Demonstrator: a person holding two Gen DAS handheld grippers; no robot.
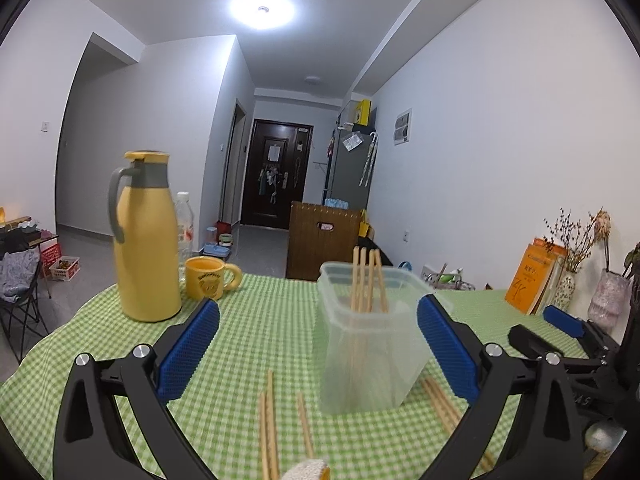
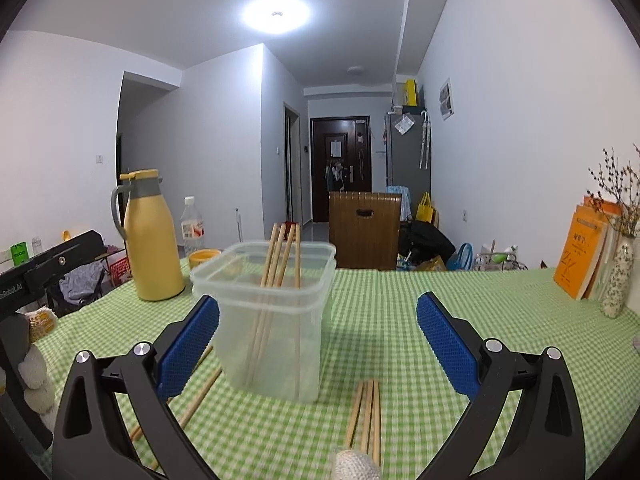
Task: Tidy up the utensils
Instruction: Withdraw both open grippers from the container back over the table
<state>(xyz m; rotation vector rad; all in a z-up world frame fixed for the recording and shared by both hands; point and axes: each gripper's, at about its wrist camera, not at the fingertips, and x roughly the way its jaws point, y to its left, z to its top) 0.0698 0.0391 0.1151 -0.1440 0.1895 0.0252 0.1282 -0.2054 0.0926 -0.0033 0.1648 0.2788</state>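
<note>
A clear plastic container (image 1: 370, 344) (image 2: 276, 320) stands upright on the green checked tablecloth (image 1: 260, 320) (image 2: 400, 320) with several wooden chopsticks (image 1: 366, 284) (image 2: 280, 256) leaning inside it. More chopsticks lie flat on the cloth: some in front of my left gripper (image 1: 268, 428), some to the container's right (image 1: 444, 404) (image 2: 366, 412), and some to its left (image 2: 192, 400). My left gripper (image 1: 318, 344) is open, its blue pads either side of the container but short of it. My right gripper (image 2: 318, 344) is open too, with nothing between its fingers. The right gripper (image 1: 560, 328) also shows at the right edge of the left wrist view.
A yellow thermos jug (image 1: 146, 240) (image 2: 152, 240), a water bottle (image 1: 185, 224) and a yellow mug (image 1: 210, 278) stand at the table's back left. Orange books (image 1: 534, 280) (image 2: 584, 256) and vases with dried flowers (image 2: 620, 280) line the right wall. A wooden chair back (image 2: 364, 232) stands beyond the table.
</note>
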